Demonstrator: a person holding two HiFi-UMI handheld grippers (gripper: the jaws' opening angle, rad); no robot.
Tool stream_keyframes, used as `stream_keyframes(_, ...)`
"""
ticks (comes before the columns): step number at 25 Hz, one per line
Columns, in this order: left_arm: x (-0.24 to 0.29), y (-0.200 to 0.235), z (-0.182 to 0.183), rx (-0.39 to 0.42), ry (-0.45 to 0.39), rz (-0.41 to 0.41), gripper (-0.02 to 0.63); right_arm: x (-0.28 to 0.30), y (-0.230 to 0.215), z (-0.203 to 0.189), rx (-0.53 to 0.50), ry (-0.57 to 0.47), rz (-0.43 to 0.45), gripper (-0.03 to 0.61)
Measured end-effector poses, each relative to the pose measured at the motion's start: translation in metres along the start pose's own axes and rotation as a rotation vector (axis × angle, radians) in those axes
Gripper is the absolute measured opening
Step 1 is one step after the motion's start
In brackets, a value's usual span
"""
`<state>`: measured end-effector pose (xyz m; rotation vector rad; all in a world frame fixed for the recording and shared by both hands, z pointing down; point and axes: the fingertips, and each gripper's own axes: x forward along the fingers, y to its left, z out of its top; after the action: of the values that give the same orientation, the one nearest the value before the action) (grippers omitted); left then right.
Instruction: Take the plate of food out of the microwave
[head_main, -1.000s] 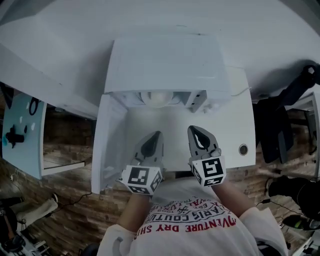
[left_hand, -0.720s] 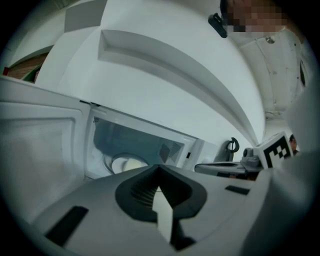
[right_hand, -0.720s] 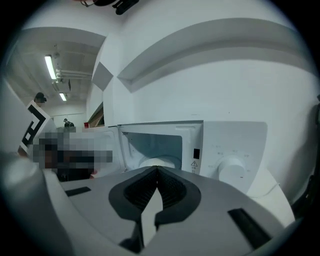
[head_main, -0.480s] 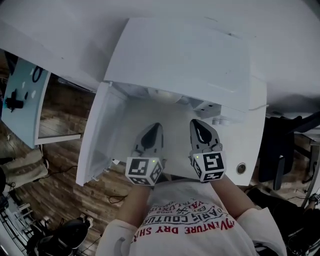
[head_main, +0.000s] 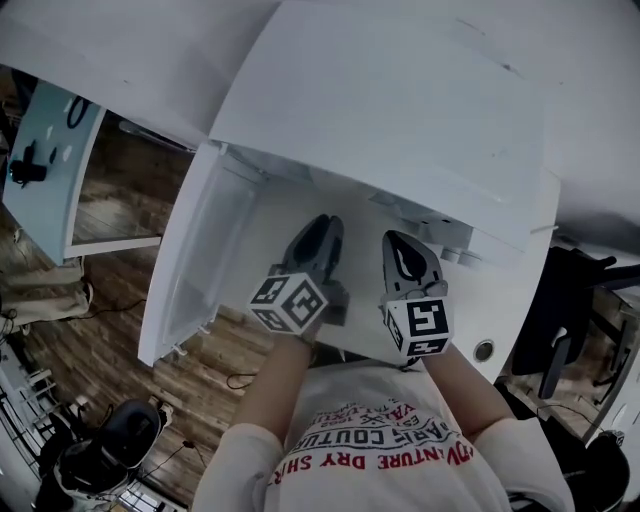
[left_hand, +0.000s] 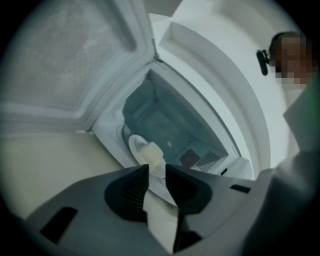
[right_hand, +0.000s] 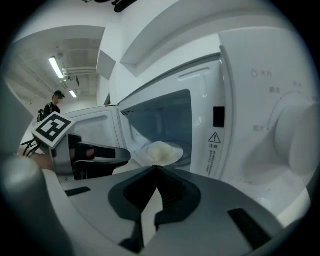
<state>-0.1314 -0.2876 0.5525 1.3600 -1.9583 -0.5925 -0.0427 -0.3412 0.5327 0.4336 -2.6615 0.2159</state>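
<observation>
Microwave open, plate inside; warning-triangle label beside cavity.

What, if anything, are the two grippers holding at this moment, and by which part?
Nothing. The left gripper has its fingers slightly apart, the right gripper has its fingers together, and both are empty. The plate of food sits untouched inside the microwave.

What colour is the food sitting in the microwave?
Pale cream food on a white plate; clearest in the right gripper view.
</observation>
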Motion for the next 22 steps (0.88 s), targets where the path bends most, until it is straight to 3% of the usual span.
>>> stream_keyframes(4, 0.016, 0.020, -0.002, -0.228, -0.018, 0.009, 0.097, 0.006, -0.001, -0.009, -0.003, 0.026, 0.005, 0.012)
stream_keyframes(7, 0.029, 0.027, 0.003, -0.341, -0.033, -0.006, 0.097, 0.007, -0.002, -0.014, -0.004, 0.042, 0.006, 0.012)
stream_keyframes(18, 0.053, 0.038, 0.000, -0.515, -0.020, 0.012, 0.095, 0.015, -0.006, -0.024, -0.019, 0.081, -0.003, 0.012)
stream_keyframes(22, 0.057, 0.037, 0.000, -0.530, 0.006, 0.017, 0.076, 0.017, -0.007, -0.029, -0.035, 0.097, -0.012, 0.012)
